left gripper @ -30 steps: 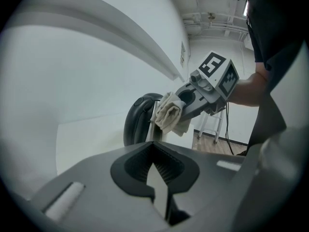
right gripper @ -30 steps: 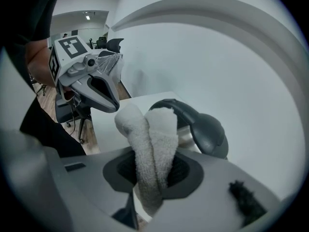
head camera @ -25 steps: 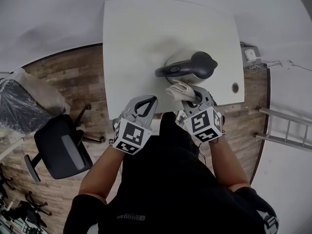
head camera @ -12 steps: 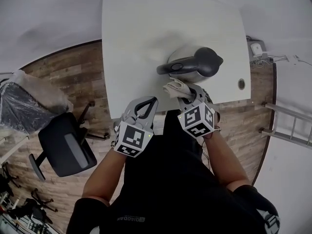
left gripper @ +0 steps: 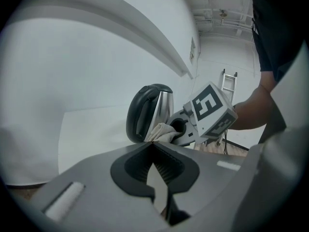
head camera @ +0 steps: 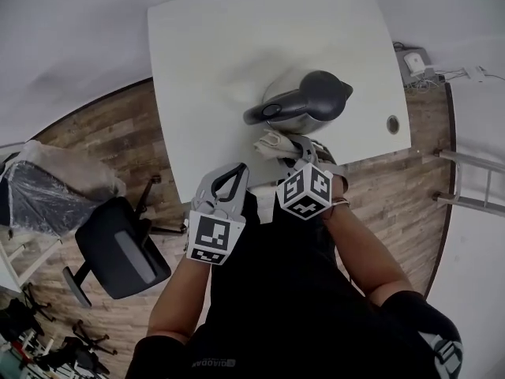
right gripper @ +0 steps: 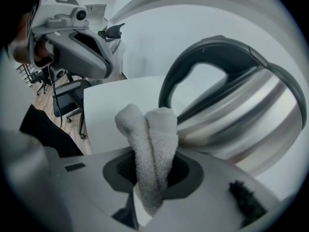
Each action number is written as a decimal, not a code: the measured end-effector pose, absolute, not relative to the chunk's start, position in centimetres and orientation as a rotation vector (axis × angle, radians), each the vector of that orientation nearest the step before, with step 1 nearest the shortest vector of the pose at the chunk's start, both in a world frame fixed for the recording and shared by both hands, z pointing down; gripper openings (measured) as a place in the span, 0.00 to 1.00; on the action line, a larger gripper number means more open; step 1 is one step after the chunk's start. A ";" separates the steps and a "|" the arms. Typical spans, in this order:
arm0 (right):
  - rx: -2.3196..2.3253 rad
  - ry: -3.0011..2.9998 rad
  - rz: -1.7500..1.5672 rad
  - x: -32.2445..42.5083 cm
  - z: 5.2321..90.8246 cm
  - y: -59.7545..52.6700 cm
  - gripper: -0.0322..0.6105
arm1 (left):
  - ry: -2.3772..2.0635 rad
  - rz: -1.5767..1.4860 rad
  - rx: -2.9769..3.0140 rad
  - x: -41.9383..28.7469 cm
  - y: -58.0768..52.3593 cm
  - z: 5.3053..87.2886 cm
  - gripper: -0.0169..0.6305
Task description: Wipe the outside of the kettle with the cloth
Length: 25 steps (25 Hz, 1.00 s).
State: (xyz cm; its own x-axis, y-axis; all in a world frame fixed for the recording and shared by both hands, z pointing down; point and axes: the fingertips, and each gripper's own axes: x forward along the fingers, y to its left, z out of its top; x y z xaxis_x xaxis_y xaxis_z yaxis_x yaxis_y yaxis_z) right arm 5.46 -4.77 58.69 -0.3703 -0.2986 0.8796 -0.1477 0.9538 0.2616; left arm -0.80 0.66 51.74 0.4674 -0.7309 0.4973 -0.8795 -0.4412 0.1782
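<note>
While the right gripper stays clamped tight on the folded cloth, it has slid a touch toward the handle end since a second ago. The cloth now presses the kettle at its 7 o'clock side. The left gripper hangs back at 8 o'clock, off the table edge, jaws together and holding nothing. The kettle stands upright toward the table's 5 o'clock edge, with a brushed steel body and a dark grey handle arching over. The cloth is off-white terry, doubled over.
</note>
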 end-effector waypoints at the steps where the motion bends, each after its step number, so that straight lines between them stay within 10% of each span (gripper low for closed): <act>1: 0.321 -1.953 -0.169 5.5 58.9 -4.7 0.20 | -1.353 0.490 2.305 -0.8 0.6 51.7 0.04; 25: 0.370 -2.263 -0.131 6.3 48.4 -3.5 0.20 | -1.331 0.511 2.473 2.3 -1.5 46.3 0.04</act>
